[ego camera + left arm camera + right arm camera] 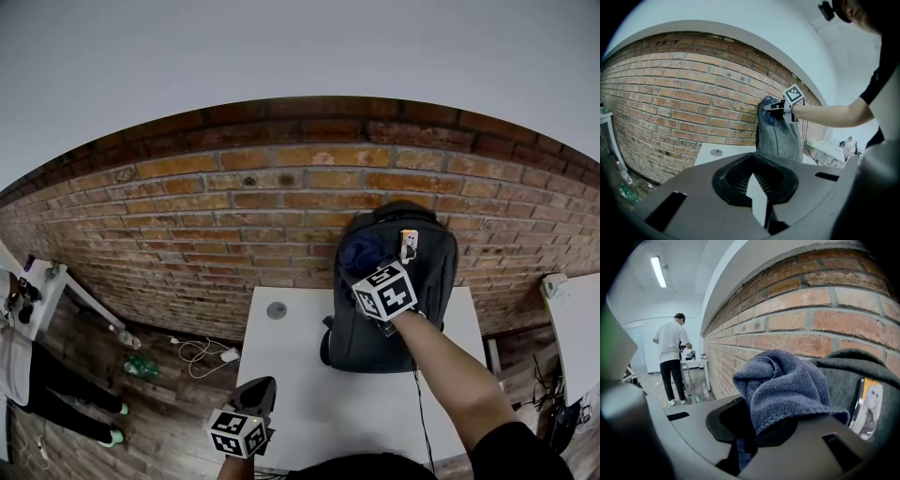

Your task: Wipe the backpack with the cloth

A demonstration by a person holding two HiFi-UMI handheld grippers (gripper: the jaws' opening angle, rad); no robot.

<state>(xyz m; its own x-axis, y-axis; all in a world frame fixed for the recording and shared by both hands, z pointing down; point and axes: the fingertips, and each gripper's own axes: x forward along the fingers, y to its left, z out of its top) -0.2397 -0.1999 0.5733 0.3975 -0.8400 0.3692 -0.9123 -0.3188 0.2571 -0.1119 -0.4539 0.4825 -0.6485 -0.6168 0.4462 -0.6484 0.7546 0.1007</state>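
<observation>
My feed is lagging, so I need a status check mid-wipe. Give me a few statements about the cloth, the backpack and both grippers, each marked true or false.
1. The right gripper is shut on the blue cloth. True.
2. The backpack lies flat on the white table. False: it stands upright against the brick wall.
3. The left gripper presses on the backpack. False: it is well apart from it, over the table's near edge, with nothing between its jaws.
4. The cloth is at the backpack's upper part. True.
5. A small round thing lies on the table to the left of the backpack. True.
</observation>
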